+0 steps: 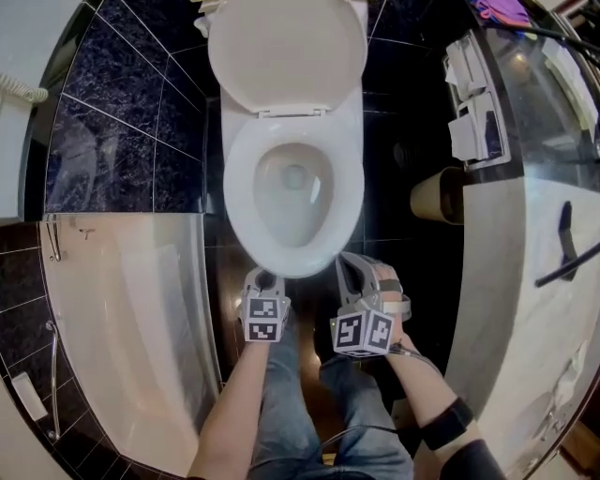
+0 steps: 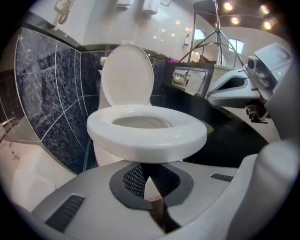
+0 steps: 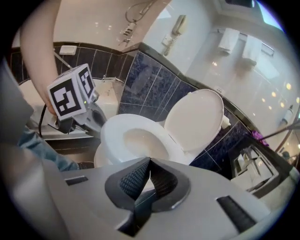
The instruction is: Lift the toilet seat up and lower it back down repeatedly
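The white glossy oval plastic toilet seat (image 1: 242, 183) lies lowered, flat and level, its ring open in the middle, at the head view's upper centre.

A white bathtub (image 1: 131, 300) fills the lower left of the head view, with a chrome grab bar (image 1: 53, 242) at its corner. Dark blue marbled tiles (image 1: 122, 122) cover the wall beside it, and a corded wall phone (image 3: 177, 29) hangs on the pale wall above them. On the right, a paper roll (image 1: 437, 195) sits below two white dispensers (image 1: 476, 117) on the black wall. A glossy pale tabletop (image 1: 539, 178) runs alongside, a purple cloth (image 1: 502, 9) at its far end. A tripod (image 2: 213, 33) stands beyond
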Tool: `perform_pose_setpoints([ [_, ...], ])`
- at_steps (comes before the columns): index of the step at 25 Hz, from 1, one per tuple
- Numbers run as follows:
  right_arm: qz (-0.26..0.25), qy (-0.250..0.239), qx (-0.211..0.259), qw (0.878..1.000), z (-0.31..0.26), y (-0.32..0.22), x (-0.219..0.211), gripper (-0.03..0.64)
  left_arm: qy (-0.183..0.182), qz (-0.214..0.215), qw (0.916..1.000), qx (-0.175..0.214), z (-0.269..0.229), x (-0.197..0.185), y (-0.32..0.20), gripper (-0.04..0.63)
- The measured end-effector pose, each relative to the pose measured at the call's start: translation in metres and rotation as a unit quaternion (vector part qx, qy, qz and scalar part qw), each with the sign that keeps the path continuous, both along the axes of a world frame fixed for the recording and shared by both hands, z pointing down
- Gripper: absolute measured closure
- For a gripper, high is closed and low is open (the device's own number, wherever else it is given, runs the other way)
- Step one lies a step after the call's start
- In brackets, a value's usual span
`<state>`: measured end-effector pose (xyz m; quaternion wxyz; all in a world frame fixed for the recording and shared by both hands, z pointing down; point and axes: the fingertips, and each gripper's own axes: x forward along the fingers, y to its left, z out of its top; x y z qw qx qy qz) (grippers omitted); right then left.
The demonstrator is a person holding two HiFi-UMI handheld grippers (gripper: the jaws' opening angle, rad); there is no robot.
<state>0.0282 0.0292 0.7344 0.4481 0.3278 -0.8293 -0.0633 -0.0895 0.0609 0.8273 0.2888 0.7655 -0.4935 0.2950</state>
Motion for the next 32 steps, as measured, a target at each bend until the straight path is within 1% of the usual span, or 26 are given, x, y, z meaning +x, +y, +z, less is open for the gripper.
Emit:
perform_pose_setpoints([
  [4, 0.048, -0.023, -0.024, 0.998, 0.027, -0.002, 0.01, 0.6, -0.015, 0.01, 0.9995, -0.026, 0.04, 0.001, 0.013, 0.6],
  [6, 0.06, -0.025, -0.032, 0.997, 0.038, -0.001, 0.014, 0.6, -0.021, 0.011, 0.9988, -0.043, 0.056, 0.002, 0.019, 0.6],
  [8, 0.07, -0.024, -0.043, 0.996, 0.048, 0.001, 0.019, 0.6, -0.028, 0.005, 0.9971, -0.071, 0.072, 0.001, 0.032, 0.6],
  [11, 0.079, -0.021, -0.054, 0.995, 0.055, 0.004, 0.025, 0.6, -0.03, -0.002, 0.9943, -0.102, 0.086, 0.001, 0.048, 0.6],
  [13, 0.083, -0.022, -0.058, 0.995, 0.055, 0.003, 0.028, 0.6, -0.028, -0.003, 0.9938, -0.108, 0.089, 0.001, 0.052, 0.598],
  [16, 0.092, -0.026, -0.059, 0.994, 0.053, -0.001, 0.031, 0.6, -0.028, 0.0, 0.994, -0.106, 0.087, 0.002, 0.047, 0.598],
  [20, 0.103, -0.032, -0.062, 0.992, 0.045, -0.004, 0.032, 0.6, -0.02, -0.021, 0.9936, -0.109, 0.074, -0.002, 0.046, 0.598],
  [22, 0.106, -0.039, -0.066, 0.991, 0.033, -0.004, 0.031, 0.6, -0.017, -0.019, 0.9946, -0.1, 0.054, -0.002, 0.042, 0.598],
  [25, 0.113, -0.056, -0.071, 0.989, -0.003, -0.002, 0.03, 0.6, -0.01, -0.016, 0.9976, -0.067, -0.003, -0.001, 0.031, 0.598],
  [28, 0.117, -0.083, -0.066, 0.987, -0.059, -0.006, 0.024, 0.6, -0.003, -0.019, 0.9994, -0.028, -0.079, -0.003, 0.017, 0.598],
  [32, 0.11, -0.122, -0.044, 0.985, -0.149, -0.015, 0.016, 0.6, 0.003, -0.006, 0.9992, 0.038, -0.2, 0.005, -0.002, 0.597],
])
